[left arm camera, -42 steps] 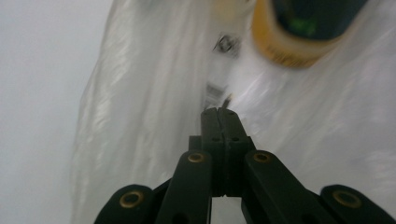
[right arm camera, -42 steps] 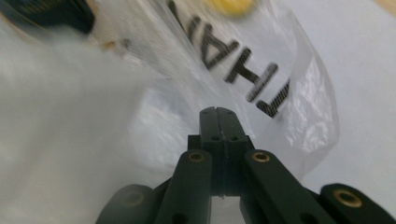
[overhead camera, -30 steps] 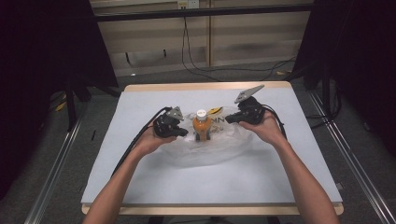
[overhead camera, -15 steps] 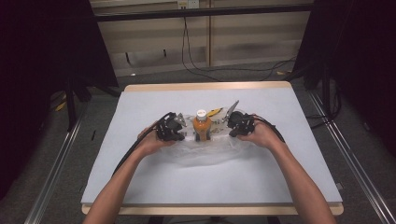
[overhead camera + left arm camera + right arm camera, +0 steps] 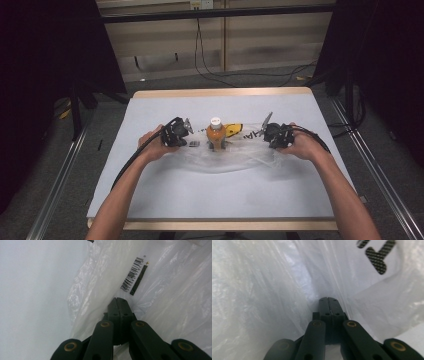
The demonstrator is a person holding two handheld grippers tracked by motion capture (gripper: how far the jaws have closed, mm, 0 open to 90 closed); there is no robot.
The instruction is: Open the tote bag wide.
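A clear plastic bag [image 5: 227, 156] lies crumpled in the middle of the white table [image 5: 200, 195]. An orange bottle [image 5: 216, 136] with a white cap stands upright at the bag's far edge, and a yellow packet [image 5: 231, 130] lies just right of it. My left gripper [image 5: 188, 136] is left of the bottle, my right gripper [image 5: 264, 132] to its right. In the left gripper view the jaws [image 5: 119, 301] are shut, pinching the bag's film below a barcode label [image 5: 132, 277]. The right gripper [image 5: 329, 300] is likewise shut on the film, with folds rising around it.
A wooden rim [image 5: 225, 93] runs along the table's far edge. Black cables [image 5: 135, 157] trail from each gripper along the forearms. Metal rails [image 5: 60, 185] flank the table, and wires lie on the floor behind it.
Both hands have come down toward the table with the bag. The right one dropped more, and its grey plate now tilts beside the bottle.
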